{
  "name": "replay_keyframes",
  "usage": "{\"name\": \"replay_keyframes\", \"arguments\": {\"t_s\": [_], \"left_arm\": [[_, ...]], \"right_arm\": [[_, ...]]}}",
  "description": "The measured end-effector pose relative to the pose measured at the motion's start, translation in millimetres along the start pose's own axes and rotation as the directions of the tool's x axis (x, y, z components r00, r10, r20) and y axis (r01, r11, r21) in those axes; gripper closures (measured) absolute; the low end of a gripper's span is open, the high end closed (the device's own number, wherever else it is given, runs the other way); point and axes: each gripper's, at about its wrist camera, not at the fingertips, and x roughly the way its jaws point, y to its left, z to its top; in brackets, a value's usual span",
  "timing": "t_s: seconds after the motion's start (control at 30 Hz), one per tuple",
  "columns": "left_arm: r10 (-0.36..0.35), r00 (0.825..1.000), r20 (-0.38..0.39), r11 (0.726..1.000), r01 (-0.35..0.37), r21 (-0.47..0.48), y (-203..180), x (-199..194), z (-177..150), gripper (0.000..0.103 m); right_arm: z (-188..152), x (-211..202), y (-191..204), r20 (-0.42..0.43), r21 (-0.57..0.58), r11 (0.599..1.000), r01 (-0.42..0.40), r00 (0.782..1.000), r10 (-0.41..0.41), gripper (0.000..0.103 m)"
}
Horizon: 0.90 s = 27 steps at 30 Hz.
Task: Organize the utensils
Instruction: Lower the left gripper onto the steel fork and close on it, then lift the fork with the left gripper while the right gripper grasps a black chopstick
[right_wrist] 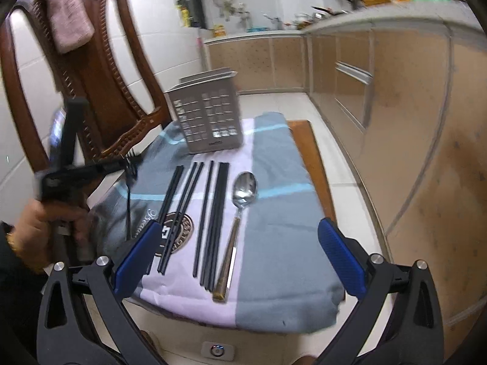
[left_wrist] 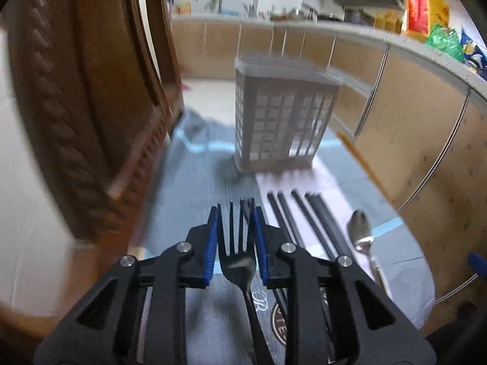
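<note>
My left gripper (left_wrist: pixel 236 213) is shut on a black fork (left_wrist: pixel 239 261), its blue pads pressing the sides of the fork's head, tines pointing forward. In the right wrist view the fork (right_wrist: pixel 131 164) hangs above the cloth's left edge in that left gripper (right_wrist: pixel 134 159). A grey perforated utensil holder (left_wrist: pixel 283 115) (right_wrist: pixel 207 115) stands upright at the far end. Several black chopsticks (right_wrist: pixel 210 213) (left_wrist: pixel 304 222) and a steel spoon (right_wrist: pixel 245 188) (left_wrist: pixel 360 228) with a wooden handle lie on the cloth. My right gripper (right_wrist: pixel 240 226) hovers open above the near ends of the chopsticks and spoon, holding nothing.
A blue-grey and lilac cloth (right_wrist: pixel 280 237) covers a small table. A carved wooden chair (right_wrist: pixel 100 70) with a pink towel (right_wrist: pixel 67 12) stands at the left, close to the holder. Kitchen cabinets (right_wrist: pixel 411 121) run along the right. A person's hand (right_wrist: pixel 42 234) grips the left tool.
</note>
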Motion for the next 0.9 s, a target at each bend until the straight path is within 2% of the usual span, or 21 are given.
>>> {"name": "replay_keyframes", "arguments": {"t_s": [0.1,0.2,0.23,0.27,0.33,0.37,0.4,0.47,0.57,0.67,0.73,0.9], "left_arm": [[0.017,0.995,0.096,0.999,-0.020,0.035,-3,-34,9,0.081],[0.028,0.989,0.148,0.998,-0.035,0.044,-1,-53,17,0.082],[0.028,0.987,0.156,0.999,-0.035,0.038,0,-57,18,0.083],[0.028,0.986,0.162,0.999,-0.034,0.032,2,-59,20,0.083],[0.035,0.987,0.157,0.998,-0.041,0.040,3,-61,23,0.088],[0.036,0.987,0.155,0.998,-0.043,0.040,4,-61,23,0.092],[0.042,0.988,0.146,0.998,-0.049,0.042,6,-61,24,0.100],[0.016,0.990,0.143,1.000,-0.018,0.016,12,-62,26,0.101],[0.058,0.986,0.153,0.997,-0.065,0.041,13,-61,26,0.101],[0.057,0.985,0.161,0.997,-0.064,0.036,16,-68,29,0.101],[0.076,0.980,0.185,0.995,-0.088,0.055,15,-74,30,0.101],[0.081,0.973,0.214,0.993,-0.098,0.067,17,-86,36,0.101]], "right_arm": [[21,25,8,-0.070,-0.010,0.996,-0.085,0.994,0.084,0.042],[44,65,18,-0.163,0.000,0.991,-0.133,0.978,0.131,0.054],[50,74,22,-0.180,-0.010,0.991,-0.136,0.975,0.132,0.062],[58,89,28,-0.197,-0.030,0.991,-0.127,0.973,0.118,0.065],[69,115,40,-0.226,-0.072,0.992,-0.107,0.970,0.088,0.082],[74,131,46,-0.248,-0.095,0.990,-0.101,0.966,0.074,0.085],[77,149,51,-0.280,-0.109,0.990,-0.091,0.958,0.057,0.087],[81,172,57,-0.319,-0.117,0.989,-0.087,0.947,0.046,0.088],[87,203,61,-0.366,-0.136,0.989,-0.055,0.931,0.001,0.090],[94,224,63,-0.402,-0.137,0.990,-0.043,0.916,-0.016,0.091],[96,237,64,-0.427,-0.161,0.987,-0.028,0.903,-0.044,0.091],[99,264,62,-0.503,-0.156,0.988,-0.010,0.862,-0.070,0.090]]}}
